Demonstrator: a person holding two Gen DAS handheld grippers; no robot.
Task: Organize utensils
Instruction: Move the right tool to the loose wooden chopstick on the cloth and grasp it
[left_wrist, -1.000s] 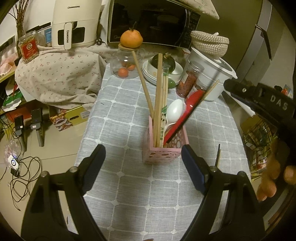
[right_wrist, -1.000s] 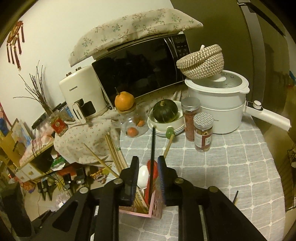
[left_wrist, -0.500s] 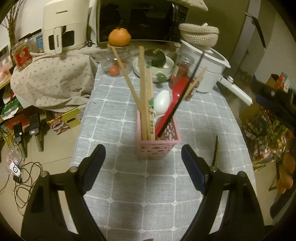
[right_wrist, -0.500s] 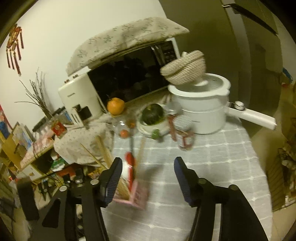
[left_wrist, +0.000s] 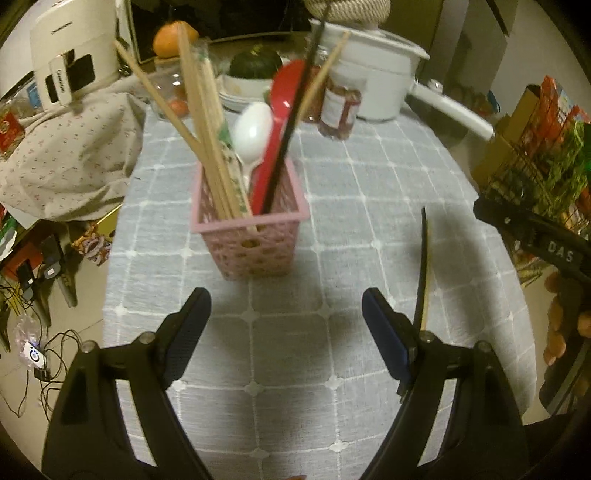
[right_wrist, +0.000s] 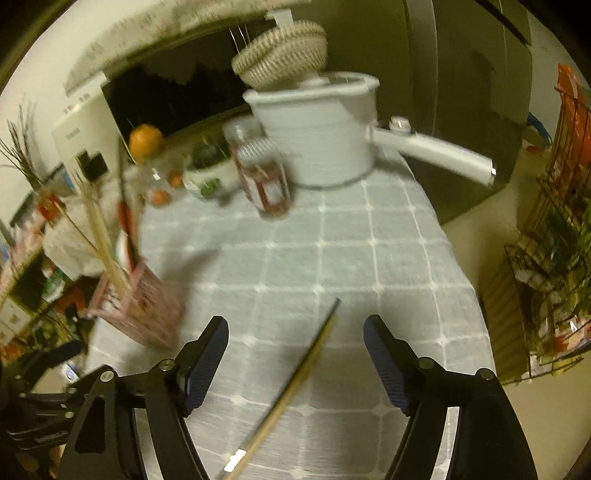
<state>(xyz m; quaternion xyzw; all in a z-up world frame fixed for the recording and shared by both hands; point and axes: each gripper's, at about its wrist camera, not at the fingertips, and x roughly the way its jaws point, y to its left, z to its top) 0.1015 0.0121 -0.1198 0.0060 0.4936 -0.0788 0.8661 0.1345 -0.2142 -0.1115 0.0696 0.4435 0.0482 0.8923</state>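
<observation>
Left wrist: left tool (left_wrist: 284, 325) wide open, empty, over bare table (left_wrist: 332, 229); pink utensil basket (left_wrist: 251, 236) just ahead, loose chopstick (left_wrist: 424, 266) right, near edge.
Right wrist: right tool (right_wrist: 295, 363) opening, chopstick (right_wrist: 295, 380) between jaws, ungripped; basket (right_wrist: 136, 306) at left edge.

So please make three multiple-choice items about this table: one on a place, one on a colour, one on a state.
1. Where is the loose chopstick?
A. flat on the tablecloth
B. in the basket
C. on the pot lid

2. What colour is the basket that holds the utensils?
A. green
B. pink
C. black

3. How are the jaws of the left gripper?
A. closed on a spoon
B. closed on the basket
C. open, nothing between them

Key: 1 A, it lies on the grey checked tablecloth, apart from the basket. 2 B, its perforated walls are pink. 3 C, only cloth shows between the pads.
</observation>
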